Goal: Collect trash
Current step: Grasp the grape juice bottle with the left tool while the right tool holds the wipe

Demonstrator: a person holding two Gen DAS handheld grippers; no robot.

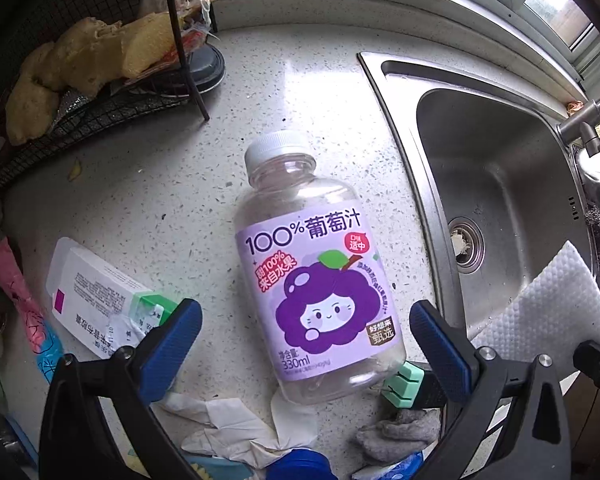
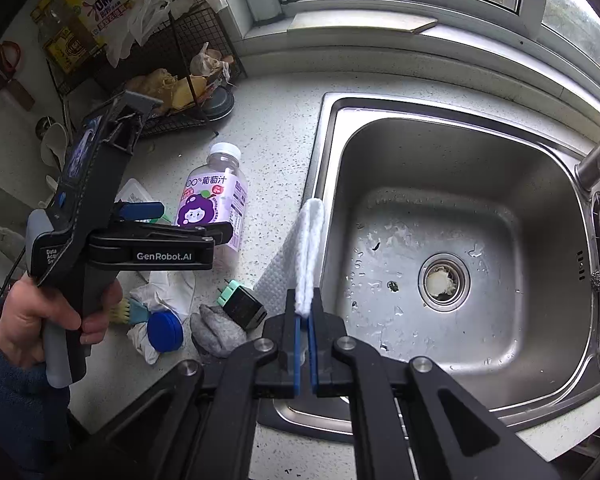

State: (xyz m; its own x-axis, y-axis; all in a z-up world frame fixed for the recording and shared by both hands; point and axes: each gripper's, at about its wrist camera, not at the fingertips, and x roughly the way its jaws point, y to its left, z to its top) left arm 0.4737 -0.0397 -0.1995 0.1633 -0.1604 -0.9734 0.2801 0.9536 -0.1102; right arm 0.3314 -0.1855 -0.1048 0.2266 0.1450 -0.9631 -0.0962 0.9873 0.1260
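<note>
Pinched between the pressed-together blue pads of the right gripper (image 2: 305, 320) is a folded white towel (image 2: 309, 248), which stands up from the jaws over the sink's (image 2: 452, 216) left rim. Nearer the left gripper (image 1: 306, 322) – jaws spread wide, nothing between the pads – a crumpled white glove (image 1: 236, 424), a grey rag (image 1: 400, 434), a blue cap (image 1: 296, 468) and a small black-and-green block (image 1: 406, 382) are seen on the speckled counter (image 1: 172, 200). Just beyond, the empty juice bottle (image 1: 316, 264) is laid on its side in line with the gap of the open jaws, untouched, its white cap pointing away. A white carton (image 1: 100, 300) lies to its left. Farther off, a wire rack (image 1: 84, 116) with yellowish lumps is set against the back – a window sill (image 2: 380, 28) runs behind the sink. A hand (image 2: 40, 320) in a dark sleeve is seen on the left gripper's handle.
</note>
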